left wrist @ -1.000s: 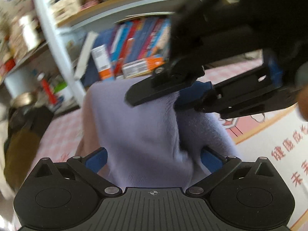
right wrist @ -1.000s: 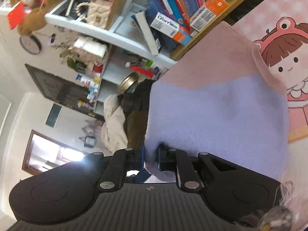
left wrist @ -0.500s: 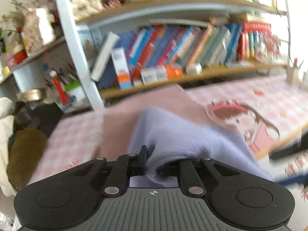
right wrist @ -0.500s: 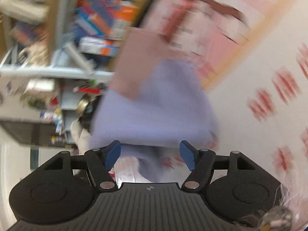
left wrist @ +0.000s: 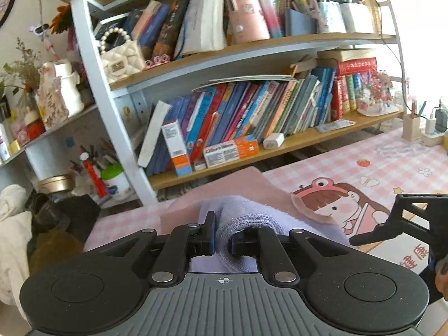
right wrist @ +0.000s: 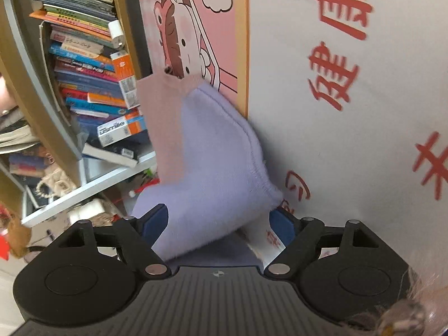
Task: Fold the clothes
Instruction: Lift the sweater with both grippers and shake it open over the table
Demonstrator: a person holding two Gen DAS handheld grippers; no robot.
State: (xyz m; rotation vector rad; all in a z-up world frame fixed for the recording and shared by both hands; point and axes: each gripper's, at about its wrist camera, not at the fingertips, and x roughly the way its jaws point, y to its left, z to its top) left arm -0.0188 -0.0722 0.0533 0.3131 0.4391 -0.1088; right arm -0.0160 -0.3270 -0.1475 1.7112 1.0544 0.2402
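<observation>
Your left hand-held gripper (left wrist: 222,242) is clamped tight on a bunched fold of the lilac knitted garment (left wrist: 252,224), the wool squeezed between its two pads just ahead of the camera. From that pinch the cloth spreads away over its pink part (left wrist: 238,187), which lies on the worktop (left wrist: 378,156) with its pink checked mat and cartoon girl. Beyond it stands the bookshelf (left wrist: 252,117), packed with leaning books.

Your right hand-held gripper (right wrist: 218,221) has its jaws spread wide, and they have just been opening. The lilac garment (right wrist: 218,154) lies between the blue pads, brushing the left one (right wrist: 155,219), but the pads do not press on it. In the left view this gripper (left wrist: 372,232) shows at the right edge, beside the garment and low over the mat.

A second ago the roles were reversed: your right gripper pinched the lilac edge and held it up, while your left stood open beneath the hanging cloth. Since then the left has closed on the fold, the right has let go, and its view has rolled markedly, so the mat's red characters (right wrist: 338,56) now fill its right side.
</observation>
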